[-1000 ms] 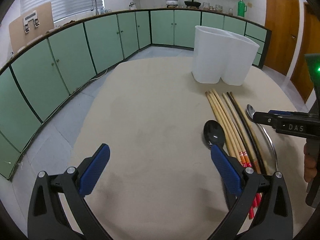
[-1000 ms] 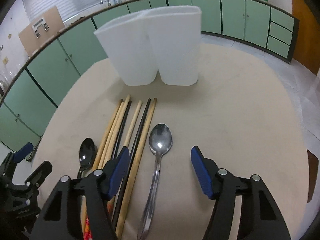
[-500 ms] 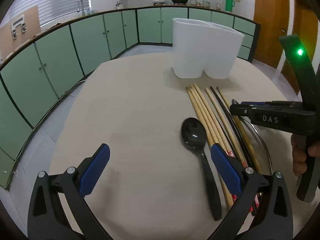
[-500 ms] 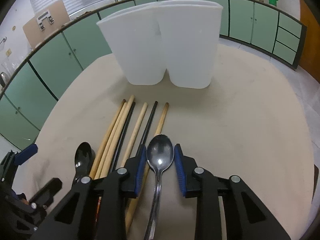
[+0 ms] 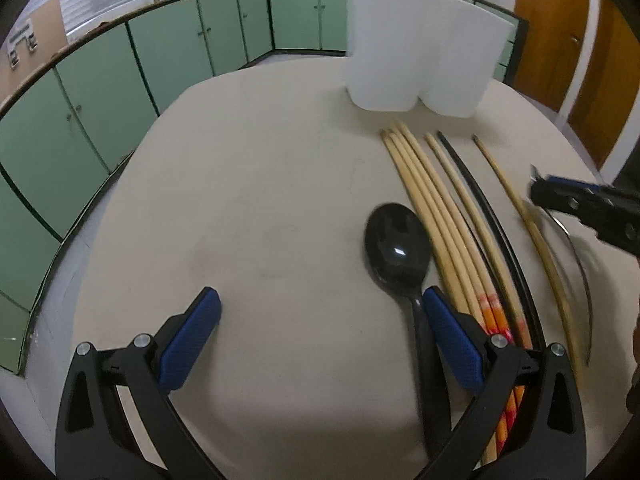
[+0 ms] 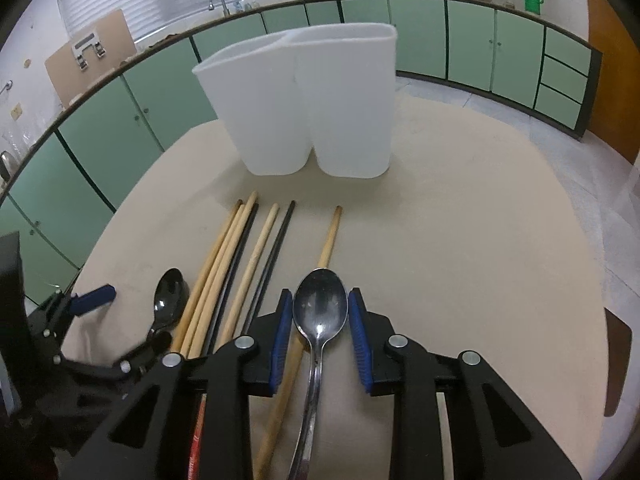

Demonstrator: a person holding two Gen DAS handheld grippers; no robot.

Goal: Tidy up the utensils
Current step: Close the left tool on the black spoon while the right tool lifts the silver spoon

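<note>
My right gripper [image 6: 320, 320] is shut on the bowl of a metal spoon [image 6: 320, 304], its blue pads pressing both rims; the handle runs back under the gripper. My left gripper [image 5: 320, 320] is open and low over the table. A black spoon [image 5: 396, 240] lies with its handle just inside the right finger [image 5: 448, 336]. Several wooden and black chopsticks [image 5: 436, 216] lie side by side between the two spoons. A white two-compartment holder [image 6: 304, 104] stands upright beyond their tips. In the left wrist view the right gripper [image 5: 536, 188] shows at the right edge, blurred.
The round beige table [image 6: 460, 220] carries everything. One tan chopstick [image 6: 330, 236] lies apart from the bundle, partly under the metal spoon. Green cabinets [image 6: 120, 128] ring the room. A wooden door [image 5: 552, 32] is at the right. A hand [image 5: 634, 340] shows at the far right.
The right gripper closed on the metal spoon's bowl. The left gripper came forward and down, bringing the black spoon between its fingers. One tan chopstick shifted right, away from the bundle.
</note>
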